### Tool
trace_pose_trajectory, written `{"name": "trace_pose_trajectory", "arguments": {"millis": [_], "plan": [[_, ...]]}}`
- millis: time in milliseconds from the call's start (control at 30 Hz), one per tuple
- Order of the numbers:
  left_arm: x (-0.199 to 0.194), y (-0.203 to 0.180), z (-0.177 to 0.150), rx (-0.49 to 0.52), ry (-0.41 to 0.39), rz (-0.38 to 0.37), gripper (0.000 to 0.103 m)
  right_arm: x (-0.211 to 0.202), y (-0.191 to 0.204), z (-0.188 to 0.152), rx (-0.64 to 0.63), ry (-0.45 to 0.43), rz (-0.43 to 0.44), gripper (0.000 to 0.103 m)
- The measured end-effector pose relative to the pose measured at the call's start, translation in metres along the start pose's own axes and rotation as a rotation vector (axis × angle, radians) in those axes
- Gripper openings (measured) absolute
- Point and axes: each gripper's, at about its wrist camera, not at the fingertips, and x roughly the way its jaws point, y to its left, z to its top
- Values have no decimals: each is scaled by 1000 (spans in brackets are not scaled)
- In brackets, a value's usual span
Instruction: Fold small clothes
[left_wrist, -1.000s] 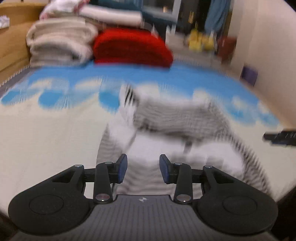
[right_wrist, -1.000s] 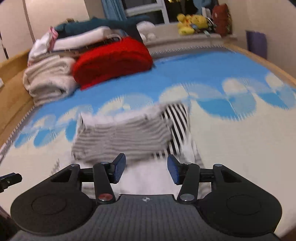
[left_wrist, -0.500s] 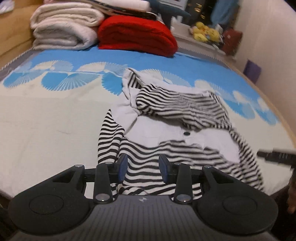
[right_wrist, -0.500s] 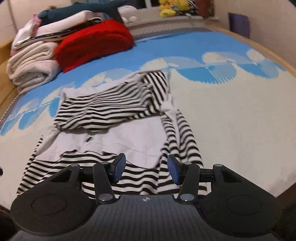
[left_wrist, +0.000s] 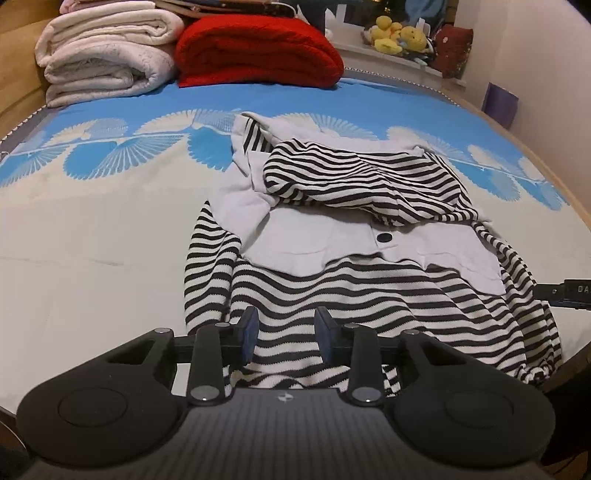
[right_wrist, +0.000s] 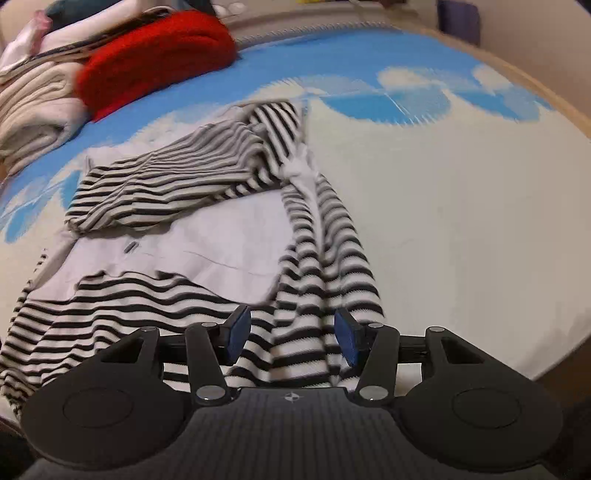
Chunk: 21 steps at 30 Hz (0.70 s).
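Rumpled striped knit top (left_wrist: 369, 280) mid-frame on bed (left_wrist: 92, 258); left claw (left_wrist: 284, 332) closing, unpinched; right claw (right_wrist: 291, 338) open; fuzzy red blanket (left_wrist: 255, 51) upper left.

The striped garment's (left_wrist: 369, 295) near hem was hidden behind the left claw (left_wrist: 286, 334). The right claw (left_wrist: 565, 291) was cut off by the frame edge.

Open bedspread (left_wrist: 92, 266) on both sides of the striped garment (left_wrist: 369, 295).
Folded white blankets (left_wrist: 107, 55) and a red blanket (left_wrist: 258, 48) block the far edge; a wall (left_wrist: 546, 74) closes the right.
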Motion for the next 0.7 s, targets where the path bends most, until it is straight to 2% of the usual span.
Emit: {"name": "trace_pose_trajectory", "arguments": {"millis": [100, 233, 700], "plan": [[2, 1, 2, -14, 1, 8, 37, 4, -4, 0, -17, 5, -28, 52], [6, 5, 2, -45, 19, 14, 37, 7, -11, 1, 45, 26, -7, 52], [8, 13, -6, -96, 57, 26, 37, -2, -16, 0, 63, 10, 11, 52]]}}
